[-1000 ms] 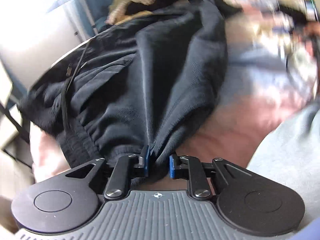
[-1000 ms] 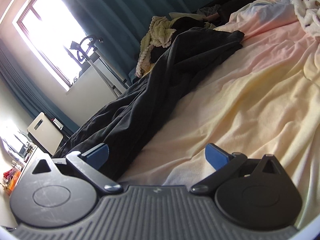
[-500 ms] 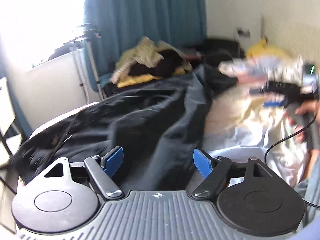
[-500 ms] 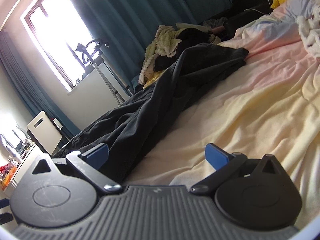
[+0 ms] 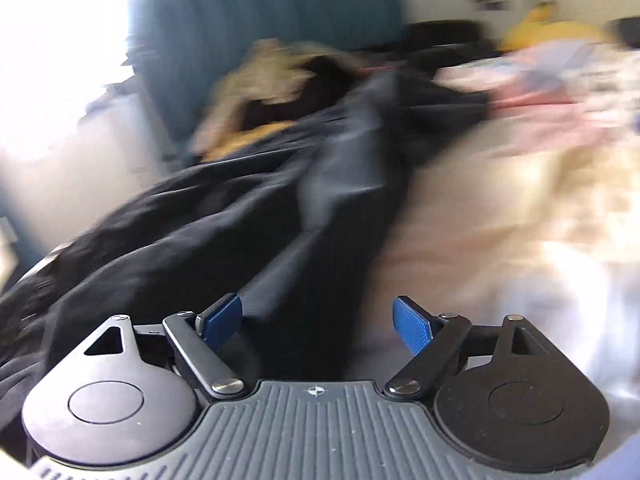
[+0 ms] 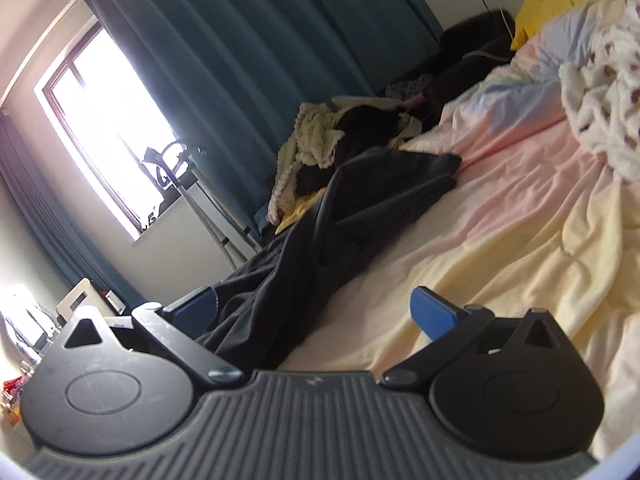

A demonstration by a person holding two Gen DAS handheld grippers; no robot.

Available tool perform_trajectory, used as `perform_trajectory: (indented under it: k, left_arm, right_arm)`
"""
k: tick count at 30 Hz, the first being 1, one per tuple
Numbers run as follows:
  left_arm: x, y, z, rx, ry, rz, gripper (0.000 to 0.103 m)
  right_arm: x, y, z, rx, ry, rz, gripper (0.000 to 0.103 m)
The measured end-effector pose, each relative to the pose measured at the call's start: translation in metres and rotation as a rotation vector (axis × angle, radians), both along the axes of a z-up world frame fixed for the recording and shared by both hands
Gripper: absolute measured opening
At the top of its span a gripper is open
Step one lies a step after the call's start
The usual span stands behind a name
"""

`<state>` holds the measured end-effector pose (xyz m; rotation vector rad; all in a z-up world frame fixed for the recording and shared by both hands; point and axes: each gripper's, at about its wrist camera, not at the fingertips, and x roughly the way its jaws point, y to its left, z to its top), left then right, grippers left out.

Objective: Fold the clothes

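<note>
Sprawling diagonally from lower left to upper centre across the pastel bedsheet [image 6: 520, 216], the black soft-fabric garment [image 6: 360, 216] looks limp and light, best pinched at a hem corner; left gripper [image 5: 318, 320], jaws just opened then eased in, and right gripper [image 6: 316, 308] both gape empty.

Left wrist view: smeared by motion blur all over, only the gripper body is sharp
Black garment [image 5: 224, 224]: folds and edges smeared in the left view; its near end runs under the left gripper [image 5: 318, 318] and off the left edge
Pile of clothes [image 5: 280, 80]: streaks of cream, black and yellow, single pieces cannot be told apart
Bedding [image 5: 540, 184]: pattern and creases washed out
Black garment, right view [image 6: 360, 216]: near end hidden behind the right gripper [image 6: 314, 306] body
Window [image 6: 108, 128]: blown out white, nothing outside readable
Small things at lower left [image 6: 12, 396]: too small and cut by the edge to name
</note>
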<state>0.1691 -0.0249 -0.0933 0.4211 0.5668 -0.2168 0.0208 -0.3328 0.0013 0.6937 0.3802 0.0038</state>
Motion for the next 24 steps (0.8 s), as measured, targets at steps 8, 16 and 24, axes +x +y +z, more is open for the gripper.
perform_trajectory:
  k: [8,16,24]
  left_arm:
    - [-0.019,0.022,0.026,-0.269,-0.094,0.005,0.007]
    - [-0.067,0.015,0.012,-0.340,0.247,-0.186,0.006]
    - [-0.044,0.002,-0.019,-0.304,0.348,-0.193,0.007]
  right_arm:
    - [0.039,-0.001,-0.022,-0.017,0.069,-0.003,0.103]
    - [0.040,0.003,-0.024,-0.069,0.084,-0.015,0.103]
    - [0.070,0.027,-0.012,-0.140,0.070,0.156,0.103]
